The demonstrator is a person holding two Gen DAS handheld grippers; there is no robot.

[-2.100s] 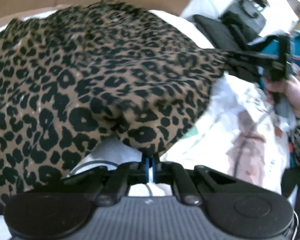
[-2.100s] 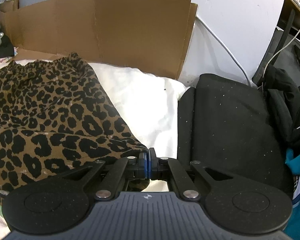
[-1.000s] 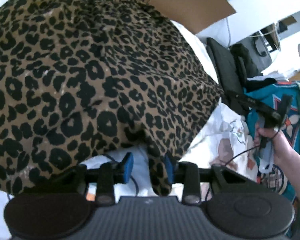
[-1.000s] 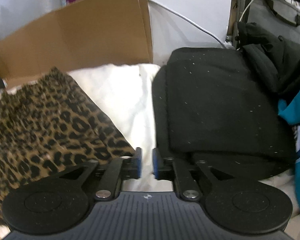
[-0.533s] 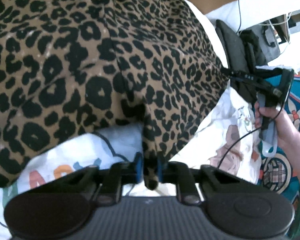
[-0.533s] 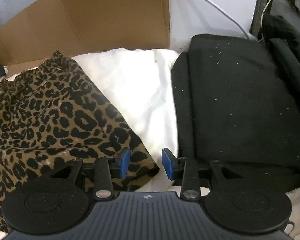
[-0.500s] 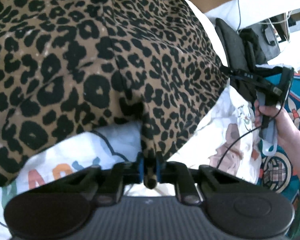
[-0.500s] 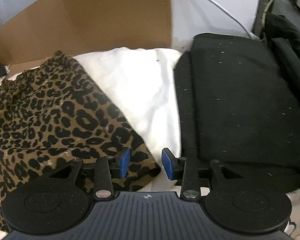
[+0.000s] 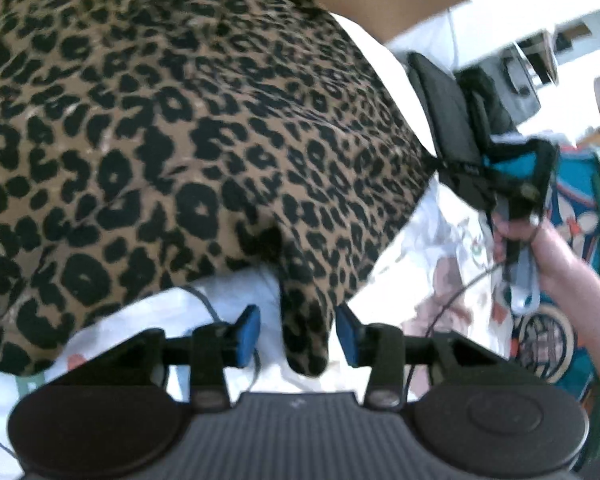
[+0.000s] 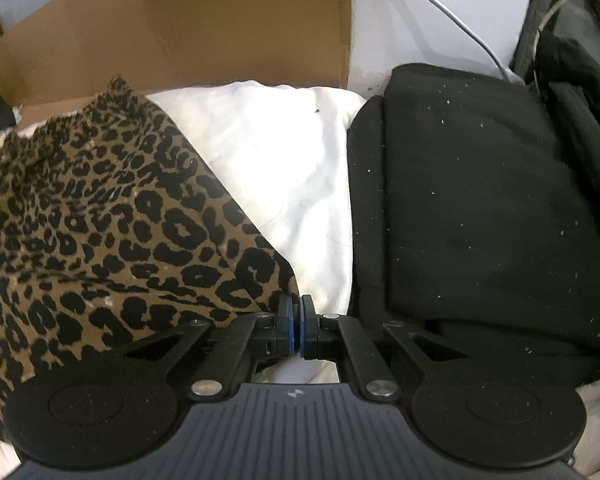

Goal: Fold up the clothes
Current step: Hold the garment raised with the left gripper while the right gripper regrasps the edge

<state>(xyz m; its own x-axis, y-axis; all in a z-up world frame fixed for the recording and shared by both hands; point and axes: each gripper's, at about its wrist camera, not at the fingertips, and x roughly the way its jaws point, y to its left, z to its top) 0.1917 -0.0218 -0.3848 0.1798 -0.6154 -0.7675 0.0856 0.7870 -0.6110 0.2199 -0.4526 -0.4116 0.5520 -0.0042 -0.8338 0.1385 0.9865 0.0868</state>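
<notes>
Straddling a hem tab of the leopard-print garment (image 9: pixel 188 128) | left gripper (image 9: pixel 296 330) jaws wide apart, tab between, ungripped | right gripper (image 10: pixel 296 330) pinched together at garment's right corner | garment spread flat, extending forward-left.

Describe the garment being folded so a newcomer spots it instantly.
Start at the brown cardboard sheet propped against the wall. Below it, on the white bedding, lies the leopard-print garment, left of a folded black garment. It is the only tan cloth with black spots.
</notes>
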